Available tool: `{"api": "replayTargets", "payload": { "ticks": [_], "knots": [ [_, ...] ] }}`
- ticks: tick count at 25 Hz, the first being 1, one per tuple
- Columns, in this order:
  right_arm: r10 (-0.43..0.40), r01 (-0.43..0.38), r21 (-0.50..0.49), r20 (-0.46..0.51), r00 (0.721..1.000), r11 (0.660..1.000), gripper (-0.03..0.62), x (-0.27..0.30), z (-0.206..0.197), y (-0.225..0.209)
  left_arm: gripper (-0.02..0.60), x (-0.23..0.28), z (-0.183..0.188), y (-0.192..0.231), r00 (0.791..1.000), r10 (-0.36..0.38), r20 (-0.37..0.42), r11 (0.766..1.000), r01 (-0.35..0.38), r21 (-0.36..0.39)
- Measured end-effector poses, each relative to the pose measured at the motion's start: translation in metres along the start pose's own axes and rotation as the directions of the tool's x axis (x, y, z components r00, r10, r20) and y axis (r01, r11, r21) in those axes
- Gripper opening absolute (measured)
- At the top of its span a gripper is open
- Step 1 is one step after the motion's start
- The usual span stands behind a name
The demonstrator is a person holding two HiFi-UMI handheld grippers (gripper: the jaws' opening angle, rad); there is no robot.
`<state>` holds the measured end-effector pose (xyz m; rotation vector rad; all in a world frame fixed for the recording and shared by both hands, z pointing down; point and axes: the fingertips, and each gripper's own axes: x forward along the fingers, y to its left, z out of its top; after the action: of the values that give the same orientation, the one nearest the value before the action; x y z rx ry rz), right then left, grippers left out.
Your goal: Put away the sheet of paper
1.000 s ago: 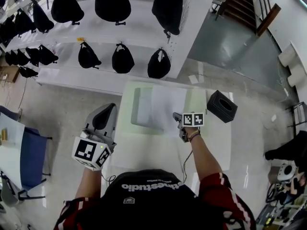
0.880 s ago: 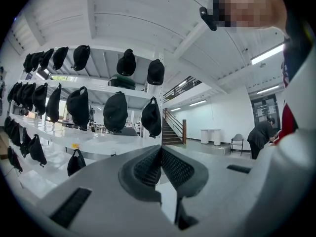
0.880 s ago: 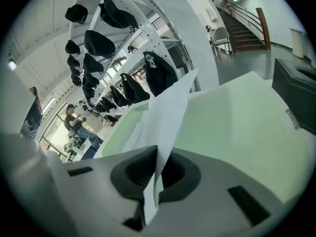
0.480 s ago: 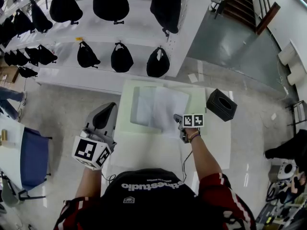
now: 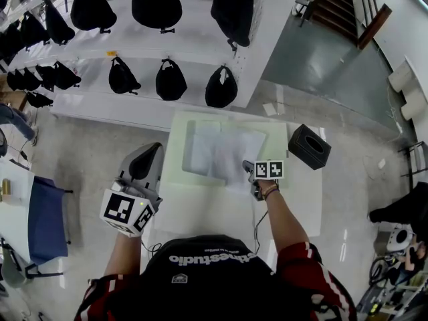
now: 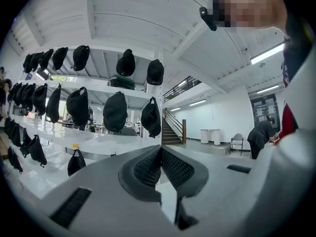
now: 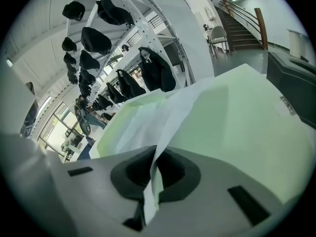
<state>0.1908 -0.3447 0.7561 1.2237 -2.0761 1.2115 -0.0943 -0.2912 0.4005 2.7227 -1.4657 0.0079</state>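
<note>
The white sheet of paper lies slanted on the pale green table, its far part over a flat grey tray. My right gripper is shut on the sheet's near right corner. In the right gripper view the paper runs up from between the closed pads, where that gripper pinches its edge. My left gripper hangs off the table's left side. It points level at the shelves, and in its own view the left gripper is shut with nothing in it.
A black box stands at the table's far right corner and shows in the right gripper view as a dark block. White shelves hung with several black caps run beyond the table. A blue seat stands at the left.
The sheet's far end has swung left and spread further over the grey tray. Both grippers have stayed almost where they were.
</note>
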Motion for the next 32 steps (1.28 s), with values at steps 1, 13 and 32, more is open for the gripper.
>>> {"api": "replayTargets", "payload": {
  "ticks": [1, 13, 32],
  "knots": [
    [0.002, -0.002, -0.008, 0.001, 1.000, 1.000, 0.003, 0.000, 0.001, 0.002, 0.003, 0.000, 0.000, 0.000, 1.000, 0.000, -0.001, 1.000, 0.000, 0.002],
    [-0.011, 0.009, -0.048, -0.028, 1.000, 0.999, 0.003, 0.011, 0.000, 0.011, 0.003, -0.009, 0.002, 0.001, 1.000, 0.021, -0.003, 1.000, -0.021, 0.001],
    [0.041, -0.041, -0.015, -0.023, 0.999, 0.999, 0.003, 0.044, 0.021, 0.040, 0.003, -0.020, 0.000, 0.018, 0.998, 0.064, -0.014, 0.998, -0.064, -0.002]
  ]
}}
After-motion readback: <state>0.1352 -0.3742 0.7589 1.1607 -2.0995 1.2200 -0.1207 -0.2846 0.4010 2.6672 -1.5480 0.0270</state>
